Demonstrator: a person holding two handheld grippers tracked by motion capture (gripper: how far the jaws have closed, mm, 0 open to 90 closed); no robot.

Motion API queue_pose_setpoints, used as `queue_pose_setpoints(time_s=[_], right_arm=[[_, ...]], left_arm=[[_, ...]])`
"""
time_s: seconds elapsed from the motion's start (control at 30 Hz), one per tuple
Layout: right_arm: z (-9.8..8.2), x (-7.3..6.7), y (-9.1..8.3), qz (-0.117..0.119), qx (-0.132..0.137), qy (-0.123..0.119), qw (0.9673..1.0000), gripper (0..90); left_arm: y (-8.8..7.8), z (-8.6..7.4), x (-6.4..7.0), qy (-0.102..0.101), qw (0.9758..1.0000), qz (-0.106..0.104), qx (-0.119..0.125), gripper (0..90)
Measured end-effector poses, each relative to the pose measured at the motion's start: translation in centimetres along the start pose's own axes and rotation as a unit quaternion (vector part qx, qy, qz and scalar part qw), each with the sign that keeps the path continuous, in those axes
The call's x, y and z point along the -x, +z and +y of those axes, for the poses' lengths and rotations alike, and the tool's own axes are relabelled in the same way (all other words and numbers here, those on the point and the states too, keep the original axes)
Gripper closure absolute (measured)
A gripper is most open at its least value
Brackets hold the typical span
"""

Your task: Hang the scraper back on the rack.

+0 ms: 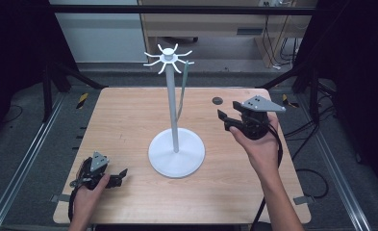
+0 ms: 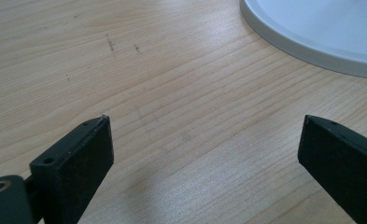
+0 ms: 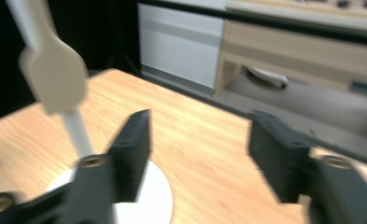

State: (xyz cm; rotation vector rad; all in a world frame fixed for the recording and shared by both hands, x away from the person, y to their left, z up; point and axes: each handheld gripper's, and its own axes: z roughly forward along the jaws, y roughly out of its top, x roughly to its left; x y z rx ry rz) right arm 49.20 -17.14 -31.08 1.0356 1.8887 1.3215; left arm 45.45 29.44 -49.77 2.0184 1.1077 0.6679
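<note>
On the white stand's hook, one pale utensil.

White stand base cut off by the top and right edges in the left gripper view, right gripper view blurred, hanging spatula smeared, its handle cut off at the top edge

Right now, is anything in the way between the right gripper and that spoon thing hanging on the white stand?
Nothing visible. The right gripper has open, empty jaws, and bare table lies between it and the hanging utensil on the stand.
</note>
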Motion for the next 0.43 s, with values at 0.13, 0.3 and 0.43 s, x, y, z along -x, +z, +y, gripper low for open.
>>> queue_pose_setpoints(time_s=[0.13,0.3,0.43], right_arm=[[-2.3,0.3,0.6,-0.043,-0.018,0.012,0.9988,14.0],[-5.1,1.1,1.0,-0.050,-0.028,0.044,0.9974,5.4],[-7.0,1.3,1.2,-0.068,-0.046,0.045,0.9956,5.5]], left_arm=[[0.0,0.0,-0.1,-0.002,1.0000,0.001,0.001,2.9],[0.0,-0.1,-0.1,-0.003,1.0000,0.001,0.001,2.9],[0.0,0.0,-0.2,-0.003,1.0000,0.001,0.001,2.9]])
